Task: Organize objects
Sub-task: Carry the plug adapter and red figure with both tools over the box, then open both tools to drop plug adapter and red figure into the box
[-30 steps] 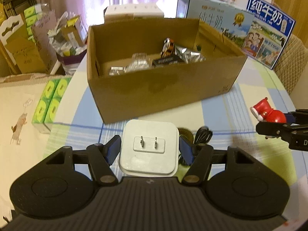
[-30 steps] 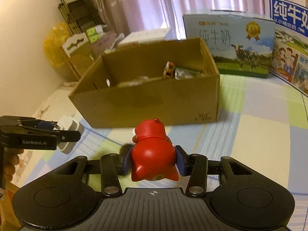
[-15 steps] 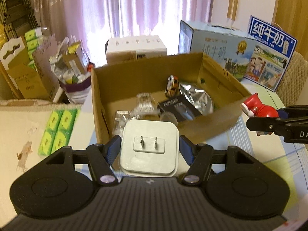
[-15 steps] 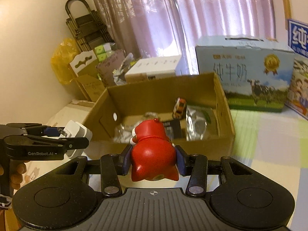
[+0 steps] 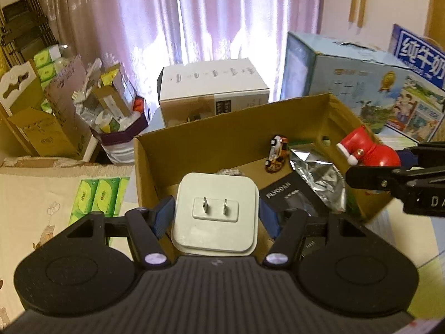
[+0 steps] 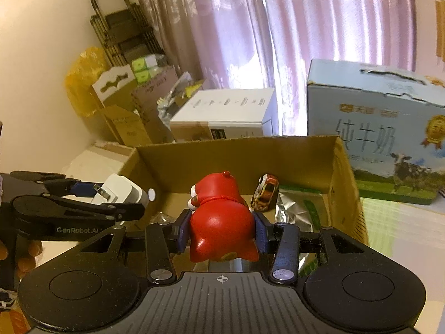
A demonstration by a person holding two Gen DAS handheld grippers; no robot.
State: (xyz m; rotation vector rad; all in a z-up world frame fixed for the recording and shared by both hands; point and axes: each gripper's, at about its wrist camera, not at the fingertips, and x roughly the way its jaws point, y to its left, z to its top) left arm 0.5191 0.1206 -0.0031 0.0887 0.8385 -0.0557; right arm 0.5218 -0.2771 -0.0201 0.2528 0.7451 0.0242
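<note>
My left gripper point(image 5: 216, 217) is shut on a white plug adapter point(image 5: 215, 214), held above the near left part of the open cardboard box point(image 5: 194, 142). My right gripper point(image 6: 221, 232) is shut on a red toy figure point(image 6: 221, 222), held above the box's near right side; the figure also shows in the left wrist view point(image 5: 367, 150). The adapter shows in the right wrist view point(image 6: 119, 192). Inside the box lie a toy car point(image 5: 276, 153), a silver foil bag point(image 5: 319, 172) and a black packet point(image 5: 289, 197).
A white box point(image 5: 211, 91) stands behind the cardboard box. Blue milk cartons point(image 5: 361, 83) stand at the back right. Green tissue packs point(image 5: 97, 200) lie left of the box. Cluttered boxes and bags point(image 5: 105, 111) fill the back left.
Both grippers have risen from table height and moved forward over the cardboard box, each still holding its object. The box interior now lies directly beneath them.
</note>
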